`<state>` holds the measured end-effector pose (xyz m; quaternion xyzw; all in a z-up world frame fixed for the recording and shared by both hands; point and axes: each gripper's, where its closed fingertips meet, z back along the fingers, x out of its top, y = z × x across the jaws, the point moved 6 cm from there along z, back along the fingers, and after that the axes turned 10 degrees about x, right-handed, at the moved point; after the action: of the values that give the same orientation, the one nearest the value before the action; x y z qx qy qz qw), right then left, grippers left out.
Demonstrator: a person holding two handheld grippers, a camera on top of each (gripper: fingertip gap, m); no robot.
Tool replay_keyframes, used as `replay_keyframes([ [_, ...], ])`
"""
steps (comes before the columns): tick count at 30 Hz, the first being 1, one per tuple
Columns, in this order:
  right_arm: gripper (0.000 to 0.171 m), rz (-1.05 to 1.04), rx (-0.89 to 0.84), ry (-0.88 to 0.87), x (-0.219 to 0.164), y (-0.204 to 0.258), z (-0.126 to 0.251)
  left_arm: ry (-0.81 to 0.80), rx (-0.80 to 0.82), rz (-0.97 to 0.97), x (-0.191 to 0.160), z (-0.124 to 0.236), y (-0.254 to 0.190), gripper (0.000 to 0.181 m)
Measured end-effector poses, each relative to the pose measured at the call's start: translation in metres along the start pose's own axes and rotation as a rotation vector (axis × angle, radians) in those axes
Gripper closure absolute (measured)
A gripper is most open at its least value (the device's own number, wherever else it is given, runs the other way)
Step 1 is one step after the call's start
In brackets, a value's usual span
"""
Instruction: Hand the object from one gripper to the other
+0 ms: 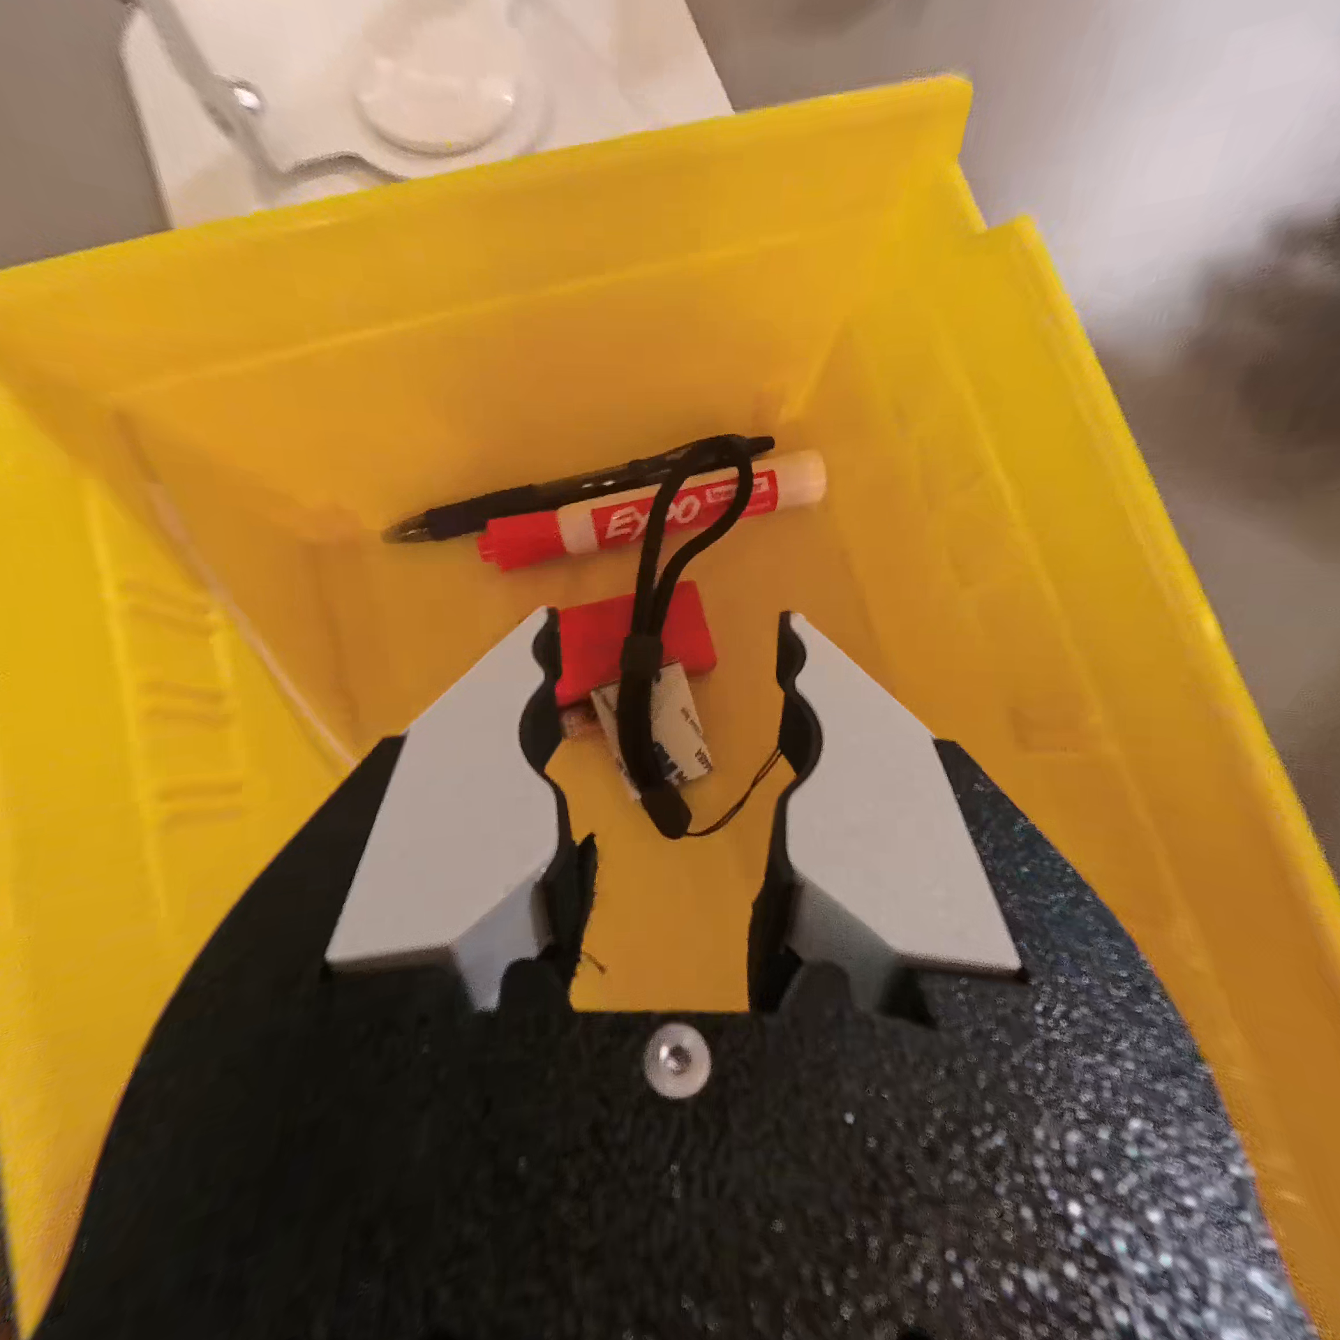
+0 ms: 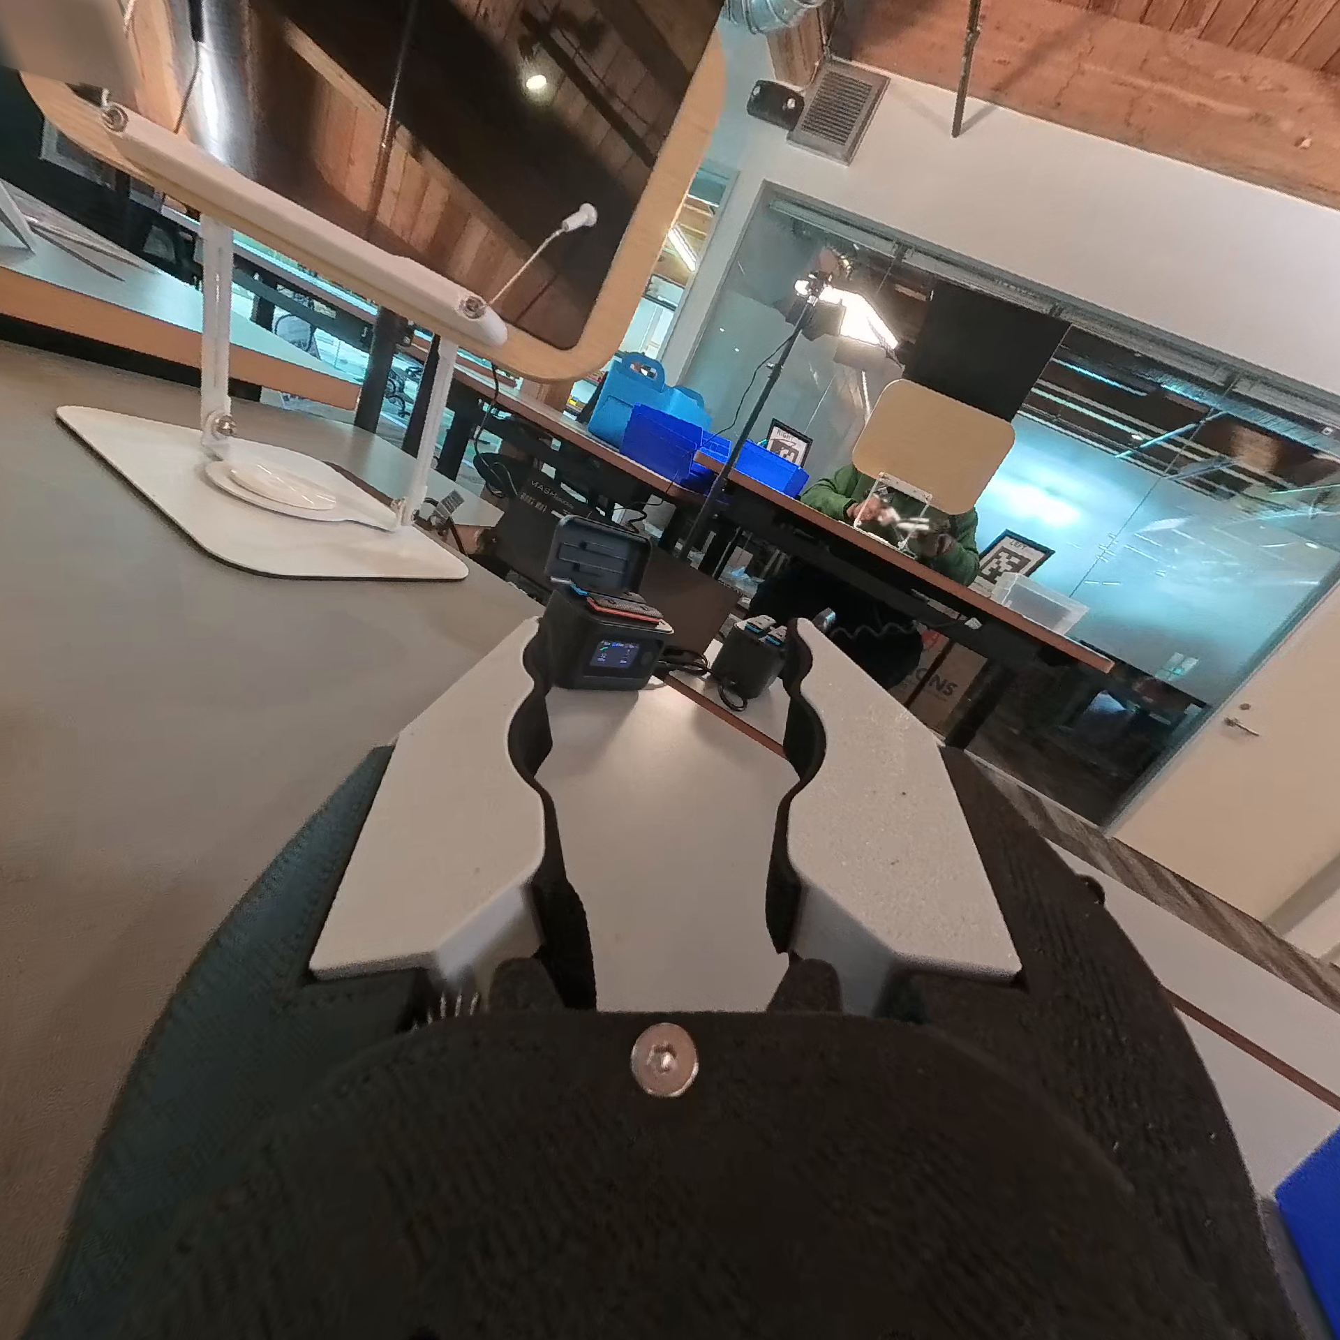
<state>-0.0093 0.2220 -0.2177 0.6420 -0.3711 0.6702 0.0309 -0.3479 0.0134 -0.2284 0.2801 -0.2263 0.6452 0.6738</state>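
The left gripper (image 1: 663, 631) points steeply downward, its two grey fingers (image 1: 464, 783) spread wide apart with nothing between them. Black wavy pads line their inner edges. The right gripper (image 2: 663, 638) is held low and nearly level, aimed forward and slightly up. Its fingers (image 2: 892, 819) are likewise spread apart and grip nothing.

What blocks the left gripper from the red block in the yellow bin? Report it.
A black lanyard cord drapes across the red block and over the marker behind it. The open left gripper otherwise has a clear line into the yellow bin. A grasp would likely catch the cord.
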Motion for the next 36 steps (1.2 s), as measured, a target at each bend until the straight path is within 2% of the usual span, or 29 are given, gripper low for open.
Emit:
replay_keyframes([
  [2, 0.108, 0.007, 0.005, 0.002, 0.000, 0.001, 0.000, 0.028, -0.031, -0.058, 0.003, -0.010, -0.005, 0.122],
  [7, 0.109, 0.016, 0.015, 0.003, 0.000, 0.002, -0.001, 0.112, 0.001, -0.122, 0.006, -0.030, -0.002, 0.139],
  [12, 0.109, 0.019, 0.020, -0.001, 0.000, 0.003, -0.001, 0.143, -0.096, -0.087, 0.005, -0.035, -0.009, 0.174],
  [13, 0.109, 0.017, 0.019, -0.002, 0.000, 0.003, 0.000, 0.142, -0.072, -0.084, 0.006, -0.033, -0.007, 0.180],
  [15, 0.110, 0.014, 0.015, -0.002, 0.000, 0.002, 0.000, 0.100, 0.010, -0.067, 0.014, -0.023, -0.002, 0.180],
  [20, 0.111, 0.036, 0.014, 0.009, -0.001, 0.004, -0.003, -0.260, 0.117, -0.038, 0.073, 0.032, -0.014, 0.181],
  [25, 0.112, 0.021, 0.006, 0.007, -0.001, 0.002, -0.002, -0.708, 0.254, -0.065, 0.130, 0.114, -0.058, 0.181],
  [28, 0.112, 0.008, 0.008, -0.001, 0.000, 0.001, -0.001, -0.922, 0.136, -0.029, 0.148, 0.139, -0.112, 0.181],
  [31, 0.113, -0.022, 0.044, -0.032, 0.002, 0.003, 0.003, -1.019, 0.013, -0.042, 0.157, 0.112, -0.169, 0.181],
  [34, 0.114, -0.060, 0.045, -0.052, 0.004, 0.000, 0.010, -1.061, 0.037, -0.029, 0.163, 0.050, -0.201, 0.181],
  [36, 0.116, -0.060, 0.026, -0.047, 0.003, -0.005, 0.017, -1.022, 0.037, -0.020, 0.165, 0.005, -0.214, 0.181],
])
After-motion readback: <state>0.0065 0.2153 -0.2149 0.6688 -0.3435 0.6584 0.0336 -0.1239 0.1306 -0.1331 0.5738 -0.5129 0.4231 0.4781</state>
